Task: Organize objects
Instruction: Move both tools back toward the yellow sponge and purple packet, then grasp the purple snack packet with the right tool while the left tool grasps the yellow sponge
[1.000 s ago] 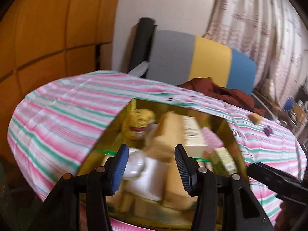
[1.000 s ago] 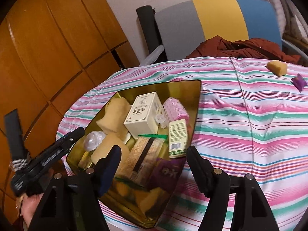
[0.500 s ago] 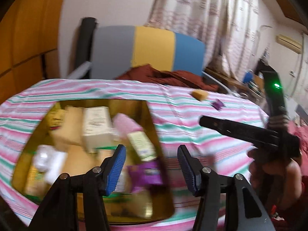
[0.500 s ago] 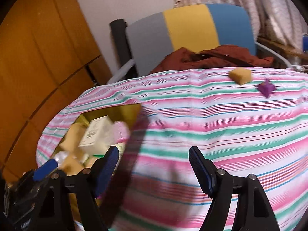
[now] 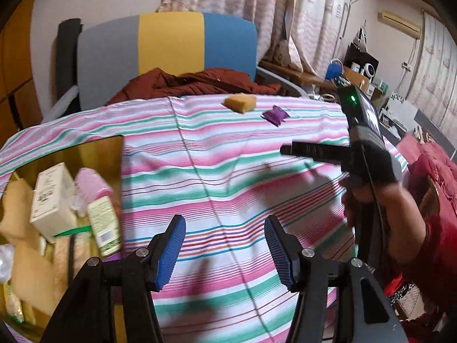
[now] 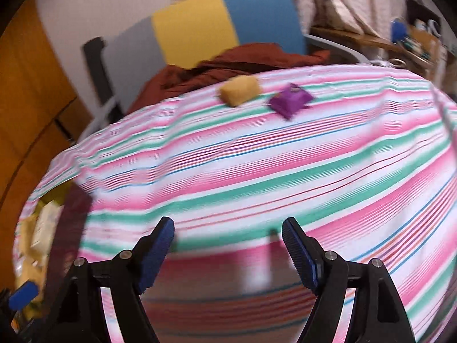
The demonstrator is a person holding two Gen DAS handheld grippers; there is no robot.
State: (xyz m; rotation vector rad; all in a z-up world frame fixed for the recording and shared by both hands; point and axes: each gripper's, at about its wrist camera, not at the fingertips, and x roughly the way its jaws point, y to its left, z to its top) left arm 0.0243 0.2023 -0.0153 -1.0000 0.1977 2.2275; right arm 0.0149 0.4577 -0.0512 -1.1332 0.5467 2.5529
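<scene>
My left gripper (image 5: 225, 247) apart, empty; right gripper (image 6: 228, 253) opening, empty. Sponge (image 6: 240, 90), purple packet (image 6: 290, 101) upper centre; tray (image 5: 94, 148) left.

Both wrist views look steeply down, close over the striped tablecloth (image 5: 228, 171), sharing its far sponge (image 6: 240, 90)

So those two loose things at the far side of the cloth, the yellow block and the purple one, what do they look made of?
The yellow block looks like sponge foam: matte, with soft rounded edges. The purple packet looks like a thin foil or plastic wrapper: creased, with crimped ends. Motion blur leaves both uncertain.
</scene>
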